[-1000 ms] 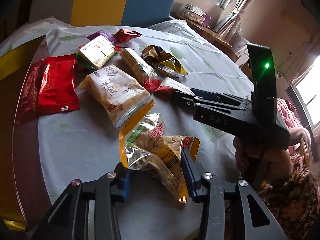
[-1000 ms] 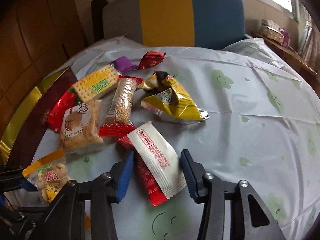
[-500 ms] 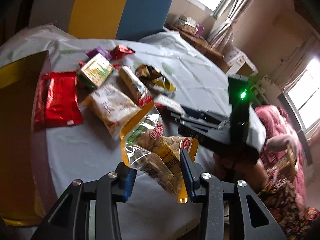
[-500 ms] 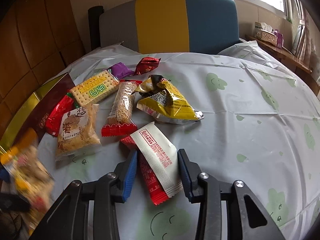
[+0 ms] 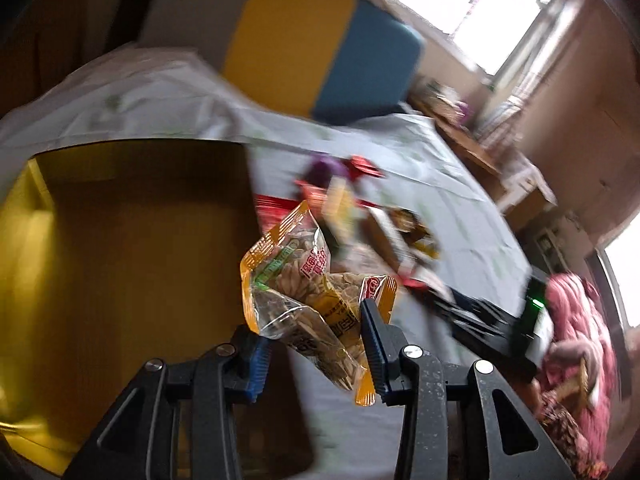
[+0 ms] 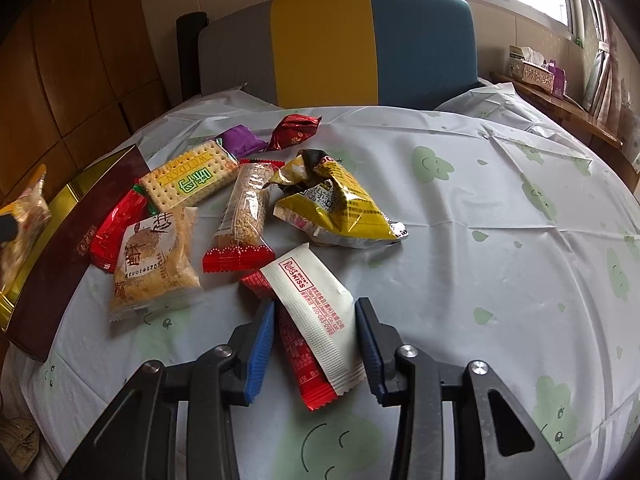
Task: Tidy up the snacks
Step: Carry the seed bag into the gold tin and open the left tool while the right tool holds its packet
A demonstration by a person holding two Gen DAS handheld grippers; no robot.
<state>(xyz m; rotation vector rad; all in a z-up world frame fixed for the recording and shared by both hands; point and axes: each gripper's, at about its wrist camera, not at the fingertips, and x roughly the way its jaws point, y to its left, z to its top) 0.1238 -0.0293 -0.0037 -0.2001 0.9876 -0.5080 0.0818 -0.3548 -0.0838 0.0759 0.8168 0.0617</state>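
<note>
My left gripper (image 5: pixel 310 340) is shut on an orange-edged clear snack bag (image 5: pixel 304 288) and holds it in the air beside the open gold-lined box (image 5: pixel 120 240). The bag also shows blurred at the left edge of the right wrist view (image 6: pixel 24 216), over the box (image 6: pixel 60 264). My right gripper (image 6: pixel 314 338) stands around a white wrapped bar (image 6: pixel 316 300) and a red bar (image 6: pixel 296 352) lying on the table; its jaws are close to the wrappers but still apart.
On the tablecloth (image 6: pixel 480 240) lie a yellow chip bag (image 6: pixel 336 204), a cracker pack (image 6: pixel 188 178), a round pastry pack (image 6: pixel 154 260), a cereal bar (image 6: pixel 244 216), red packets (image 6: pixel 116 228) and two candies (image 6: pixel 296 132). A grey, yellow and blue chair (image 6: pixel 340 48) stands behind.
My left gripper has lifted the snack bag off the table and swung it left toward the open box. My right gripper has narrowed around the white and red bars.
</note>
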